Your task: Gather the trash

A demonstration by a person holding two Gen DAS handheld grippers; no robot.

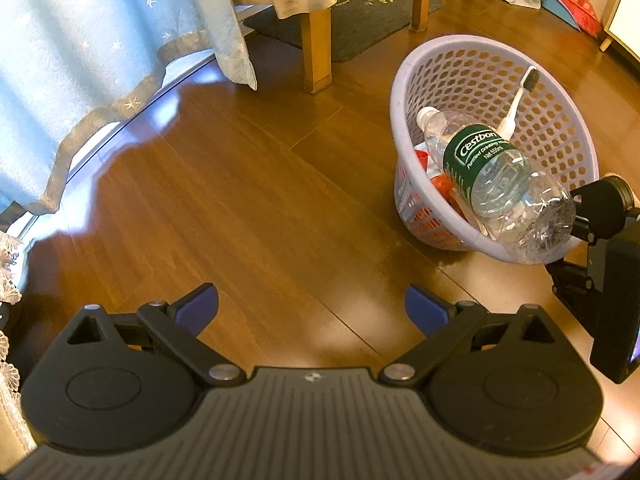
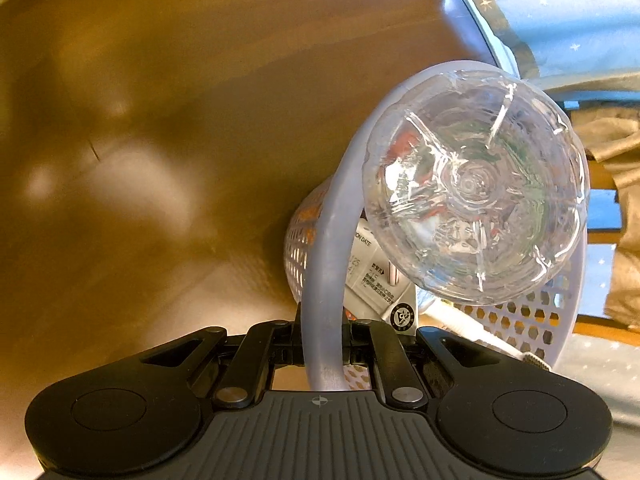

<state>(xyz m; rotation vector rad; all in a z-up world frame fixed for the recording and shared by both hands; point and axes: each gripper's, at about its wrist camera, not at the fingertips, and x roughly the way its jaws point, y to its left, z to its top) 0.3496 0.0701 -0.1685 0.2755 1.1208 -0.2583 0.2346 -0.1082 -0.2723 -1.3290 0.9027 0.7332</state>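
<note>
A lavender perforated basket stands tilted on the wooden floor at the right of the left wrist view. In it lie a clear plastic bottle with a green label, a white toothbrush and red and white wrappers. My left gripper hovers open over bare floor, left of the basket. My right gripper is shut on the basket's rim. The bottle's base fills the right wrist view, with a printed packet beneath it. The right gripper's body shows at the basket's near right edge.
Wooden table legs and a dark doormat lie beyond the basket. A pale blue curtain hangs at the left over a window track. A red broom leans at the far right. Open floor lies ahead of the left gripper.
</note>
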